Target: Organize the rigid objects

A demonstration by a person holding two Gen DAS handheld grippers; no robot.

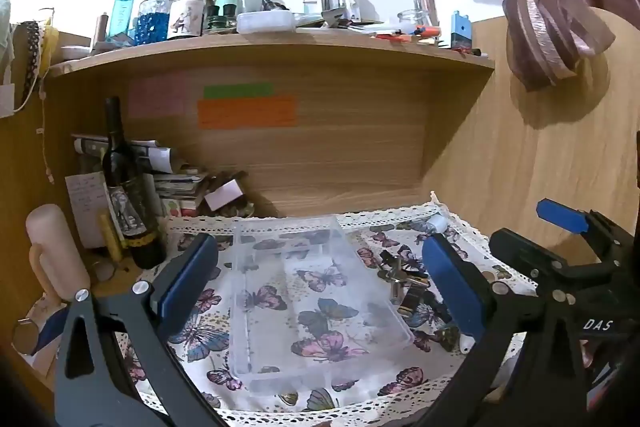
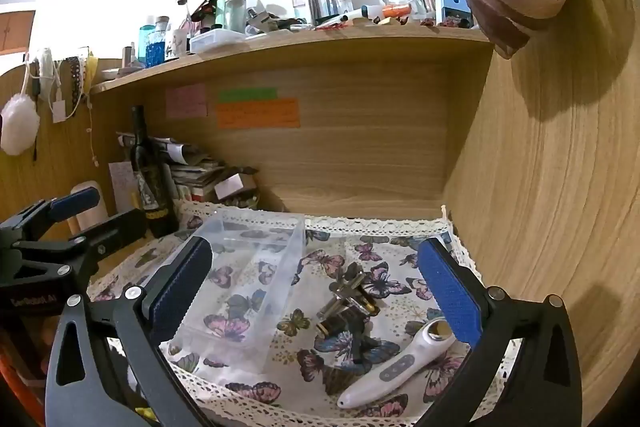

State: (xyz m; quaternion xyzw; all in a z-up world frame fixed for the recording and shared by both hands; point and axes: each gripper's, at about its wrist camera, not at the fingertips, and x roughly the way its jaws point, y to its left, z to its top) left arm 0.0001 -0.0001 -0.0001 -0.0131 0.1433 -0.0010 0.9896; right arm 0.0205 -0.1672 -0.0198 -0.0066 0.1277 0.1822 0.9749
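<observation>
Both tongs seen wide open, nothing held: left gripper hung over clear divided organizer box, right gripper aimed at pile of small metal and black parts, white handheld device beside it. All laid on butterfly cloth, likely staged for sorting into box. Wine bottle and paper stack noted behind box, not blocking reach.

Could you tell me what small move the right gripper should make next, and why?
Probably ease the right gripper forward and down over the white handheld device. Its jaws stand open and empty, the clear divided box holds nothing, and the device lies loose on the butterfly cloth nearest that gripper.
</observation>
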